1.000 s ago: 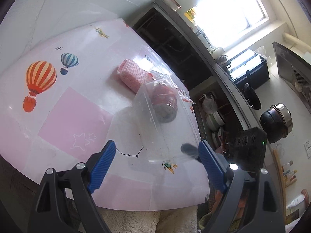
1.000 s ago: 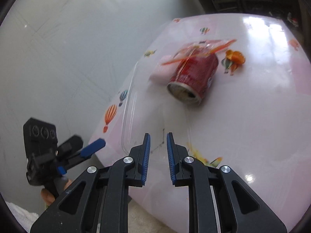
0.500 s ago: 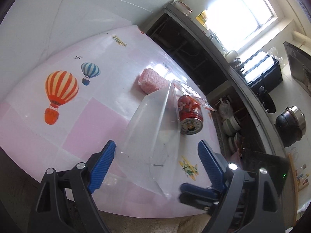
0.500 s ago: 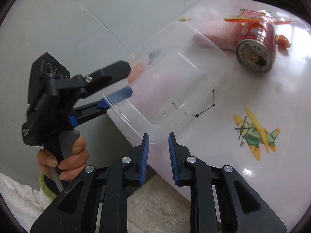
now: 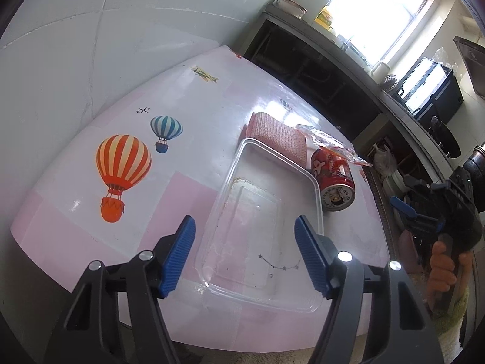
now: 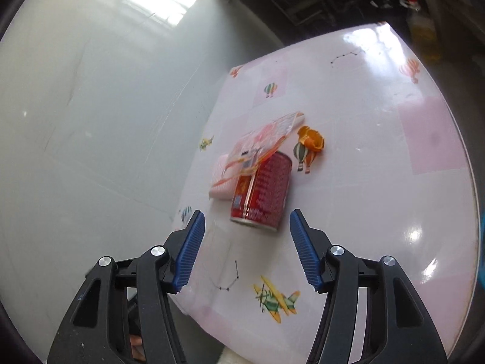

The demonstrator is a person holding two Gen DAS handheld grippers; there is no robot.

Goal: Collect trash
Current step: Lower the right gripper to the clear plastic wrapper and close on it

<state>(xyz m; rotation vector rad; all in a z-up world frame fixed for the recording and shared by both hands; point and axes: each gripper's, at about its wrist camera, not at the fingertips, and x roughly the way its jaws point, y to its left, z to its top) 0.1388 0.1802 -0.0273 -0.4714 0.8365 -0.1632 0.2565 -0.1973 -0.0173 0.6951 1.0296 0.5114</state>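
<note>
A clear plastic container (image 5: 266,221) lies flat on the balloon-print table (image 5: 75,182). My left gripper (image 5: 245,256) hovers over its near end; the jaws are closing, stand either side of it, and no pad visibly presses on it. A red can (image 5: 333,182) lies on its side to the container's right, with a pink sponge (image 5: 279,136) and a clear wrapper (image 5: 327,142) behind. My right gripper (image 6: 247,253) faces the can (image 6: 263,194), its jaws opening with nothing between them. The wrapper (image 6: 260,142) drapes over the can, and an orange peel (image 6: 312,138) lies beyond.
A grey tiled wall (image 5: 121,30) runs along the table's left side. Dark kitchen shelving and a counter (image 5: 348,69) under a bright window stand beyond the table. A hand (image 5: 445,270) holds the right gripper (image 5: 418,215) off the table's right edge.
The container, tilted up on edge before, now lies flat on the table. The right gripper has opened wide and swung over to face the can. The left jaws have narrowed.
</note>
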